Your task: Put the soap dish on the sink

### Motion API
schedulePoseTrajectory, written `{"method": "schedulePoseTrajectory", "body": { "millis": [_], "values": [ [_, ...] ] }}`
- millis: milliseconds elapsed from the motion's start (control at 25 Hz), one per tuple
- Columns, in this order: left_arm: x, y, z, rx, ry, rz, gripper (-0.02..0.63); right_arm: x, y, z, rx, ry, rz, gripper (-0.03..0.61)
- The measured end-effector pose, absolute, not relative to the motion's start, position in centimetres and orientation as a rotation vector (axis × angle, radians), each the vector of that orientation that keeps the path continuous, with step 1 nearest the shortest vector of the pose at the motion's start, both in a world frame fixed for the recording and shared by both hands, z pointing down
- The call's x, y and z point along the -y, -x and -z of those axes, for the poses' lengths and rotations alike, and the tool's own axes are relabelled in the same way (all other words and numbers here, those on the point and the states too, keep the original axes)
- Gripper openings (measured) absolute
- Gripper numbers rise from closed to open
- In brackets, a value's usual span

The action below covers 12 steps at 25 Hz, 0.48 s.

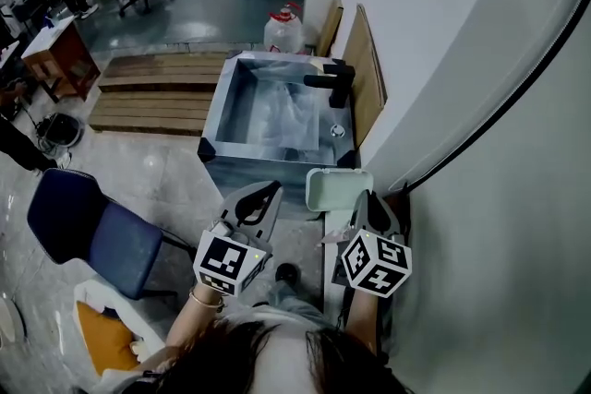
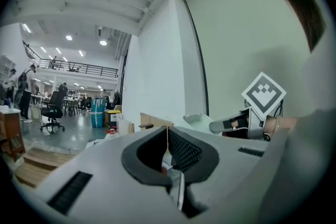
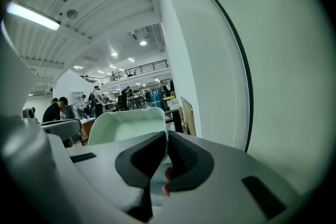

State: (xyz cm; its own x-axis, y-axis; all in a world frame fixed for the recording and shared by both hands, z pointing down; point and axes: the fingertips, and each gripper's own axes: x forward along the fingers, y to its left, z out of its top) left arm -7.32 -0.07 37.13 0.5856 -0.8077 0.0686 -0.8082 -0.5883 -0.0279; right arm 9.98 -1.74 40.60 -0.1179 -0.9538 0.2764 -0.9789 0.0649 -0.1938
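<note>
The pale green soap dish (image 1: 337, 189) hangs in the air just before the front right corner of the steel sink (image 1: 220, 120). My right gripper (image 1: 366, 198) is shut on the dish's near right edge. In the right gripper view the dish (image 3: 128, 126) stands as a shallow tray just beyond the closed jaws of the right gripper (image 3: 167, 135). My left gripper (image 1: 274, 190) is shut with nothing in it, left of the dish and in front of the sink. The left gripper view looks past its closed tips (image 2: 167, 131) to the dish (image 2: 197, 120).
A black faucet (image 1: 334, 80) stands at the sink's back right. A cardboard sheet (image 1: 363, 74) leans against the white wall (image 1: 443, 32) on the right. Wooden pallets (image 1: 157, 92) lie left of the sink, a water jug (image 1: 283, 30) behind it. A blue chair (image 1: 88, 231) stands at the lower left.
</note>
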Motion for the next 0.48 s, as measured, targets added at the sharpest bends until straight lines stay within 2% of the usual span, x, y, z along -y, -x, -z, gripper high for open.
{"method": "schedulePoseTrajectory", "body": {
  "millis": [480],
  "values": [
    [5.1,4.2,-36.6,1.451,-2.794,-0.152,0.009,7.0,-12.3,-41.5,2.262,-2.001,-0.549,0.034]
  ]
}}
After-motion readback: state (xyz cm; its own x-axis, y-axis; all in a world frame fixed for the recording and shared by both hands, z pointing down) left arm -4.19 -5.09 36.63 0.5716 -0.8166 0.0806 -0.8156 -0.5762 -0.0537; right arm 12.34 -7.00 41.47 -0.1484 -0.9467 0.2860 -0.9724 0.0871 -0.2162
